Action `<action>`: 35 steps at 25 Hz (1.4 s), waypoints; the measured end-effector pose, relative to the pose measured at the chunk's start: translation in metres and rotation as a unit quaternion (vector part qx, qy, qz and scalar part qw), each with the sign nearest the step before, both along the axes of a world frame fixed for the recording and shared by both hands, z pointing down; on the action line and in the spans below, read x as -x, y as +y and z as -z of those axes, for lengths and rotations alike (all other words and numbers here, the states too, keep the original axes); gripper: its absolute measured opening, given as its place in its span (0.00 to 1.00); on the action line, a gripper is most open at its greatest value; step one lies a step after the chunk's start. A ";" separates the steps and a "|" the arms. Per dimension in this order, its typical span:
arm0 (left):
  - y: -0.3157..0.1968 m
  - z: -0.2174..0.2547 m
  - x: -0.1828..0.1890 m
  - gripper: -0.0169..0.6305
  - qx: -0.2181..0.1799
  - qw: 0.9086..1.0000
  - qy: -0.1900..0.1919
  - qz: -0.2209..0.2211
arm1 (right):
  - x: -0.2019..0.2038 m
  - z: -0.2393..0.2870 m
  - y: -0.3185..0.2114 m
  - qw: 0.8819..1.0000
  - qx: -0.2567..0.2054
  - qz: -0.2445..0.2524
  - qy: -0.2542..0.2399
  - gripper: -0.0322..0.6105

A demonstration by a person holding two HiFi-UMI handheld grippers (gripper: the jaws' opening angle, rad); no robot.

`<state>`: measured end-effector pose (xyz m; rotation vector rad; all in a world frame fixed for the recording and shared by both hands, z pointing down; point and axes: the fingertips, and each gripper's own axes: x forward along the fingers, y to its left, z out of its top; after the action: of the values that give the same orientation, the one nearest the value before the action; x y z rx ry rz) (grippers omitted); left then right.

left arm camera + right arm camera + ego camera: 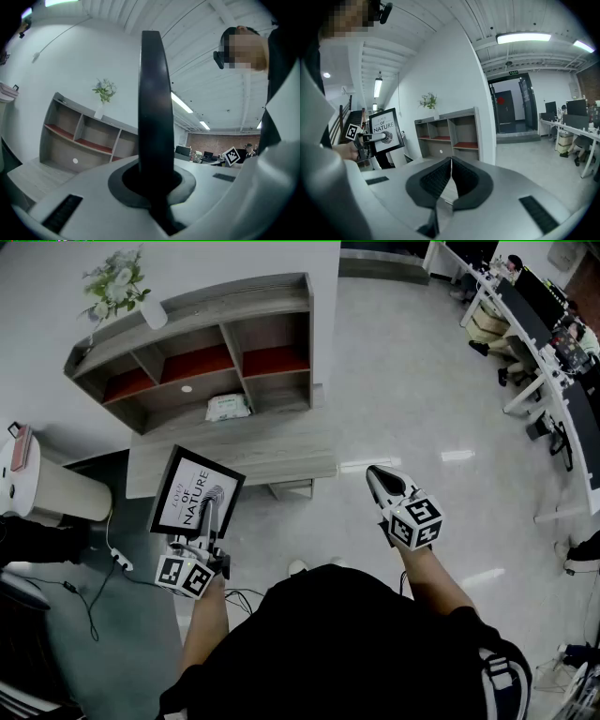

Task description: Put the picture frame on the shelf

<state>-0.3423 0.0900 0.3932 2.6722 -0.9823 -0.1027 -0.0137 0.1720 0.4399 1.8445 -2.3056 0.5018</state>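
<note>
The black picture frame point(196, 492), with a white print that reads "NATURE", stands upright in my left gripper point(208, 521), which is shut on its lower edge. In the left gripper view the picture frame point(152, 117) shows edge-on as a dark bar between the jaws. The right gripper view shows the picture frame point(386, 130) at the left. The grey shelf unit point(202, 352) with red-backed cubbies stands ahead against the white wall, and shows as shelf point(79, 140) and shelf point(450, 133). My right gripper point(380, 481) is shut on nothing, held over the floor to the right.
A vase of flowers point(122, 292) stands on the shelf's top left. A white packet point(228, 408) lies in a lower cubby. A low grey bench point(234, 460) runs in front of the shelf. Desks and chairs point(539, 343) fill the far right. Cables point(94, 582) lie on the dark floor mat at the left.
</note>
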 end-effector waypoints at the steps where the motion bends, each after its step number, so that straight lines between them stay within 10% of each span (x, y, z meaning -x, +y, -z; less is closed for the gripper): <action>1: -0.001 0.000 0.000 0.07 0.000 1.000 0.001 0.000 | -0.001 0.002 -0.002 1.000 -0.002 -0.001 0.001 0.07; 35: -0.076 -0.004 0.042 0.07 -0.008 1.000 0.014 0.001 | 0.053 0.017 -0.070 1.000 0.002 0.010 -0.001 0.07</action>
<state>-0.3845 0.0138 0.3970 2.6765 -0.9804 -0.1494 -0.0671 0.1025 0.4230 1.8173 -2.3208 0.5049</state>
